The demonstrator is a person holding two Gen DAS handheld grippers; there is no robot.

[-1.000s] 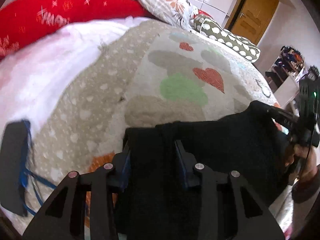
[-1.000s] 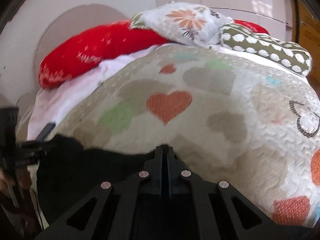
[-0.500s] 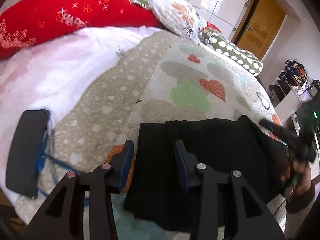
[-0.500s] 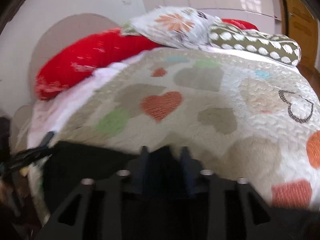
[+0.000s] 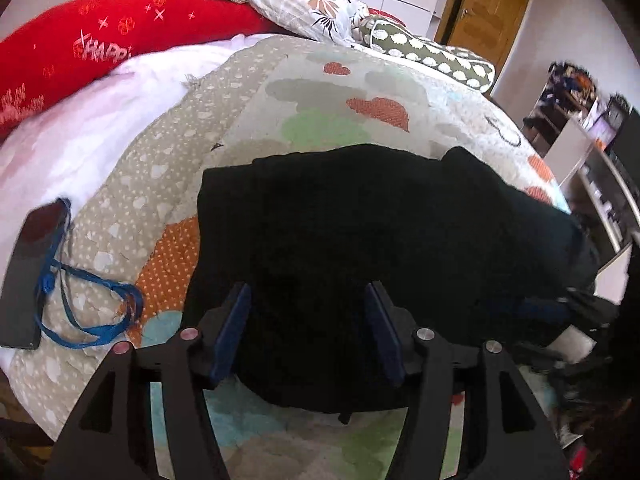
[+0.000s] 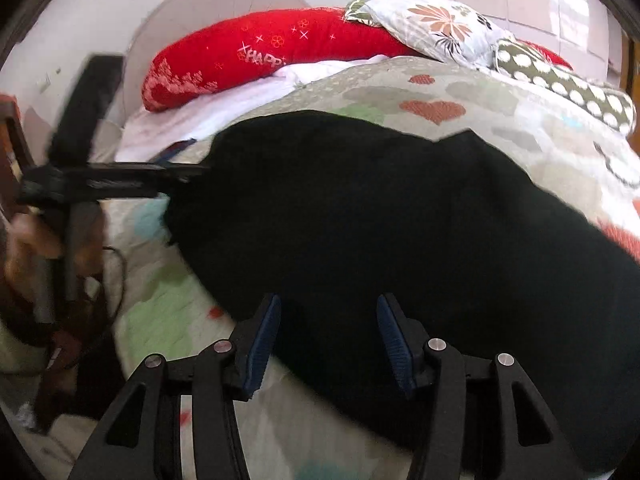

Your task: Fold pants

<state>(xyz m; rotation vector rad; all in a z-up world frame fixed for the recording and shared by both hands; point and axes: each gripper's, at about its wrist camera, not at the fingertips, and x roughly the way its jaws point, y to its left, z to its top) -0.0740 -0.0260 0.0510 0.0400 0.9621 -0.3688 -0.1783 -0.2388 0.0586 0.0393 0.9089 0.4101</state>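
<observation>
The black pants [image 5: 360,232] lie folded flat on the heart-patterned quilt [image 5: 320,92]; they also show in the right wrist view [image 6: 400,220]. My left gripper [image 5: 306,308] is open above the near edge of the pants and holds nothing. My right gripper [image 6: 328,320] is open above the pants' near edge and holds nothing. The left gripper also shows from the side in the right wrist view [image 6: 192,170], its tips at the pants' left end.
A phone [image 5: 32,264] with a blue strap [image 5: 88,308] lies on the quilt at left. A red bolster [image 5: 100,40], a floral pillow [image 5: 304,4] and a spotted pillow [image 5: 432,54] lie at the bed's head. A door [image 5: 488,20] and shelves [image 5: 592,152] stand at right.
Both grippers have opened and let go of the pants, then pulled back. The pants now lie flat on the quilt.
</observation>
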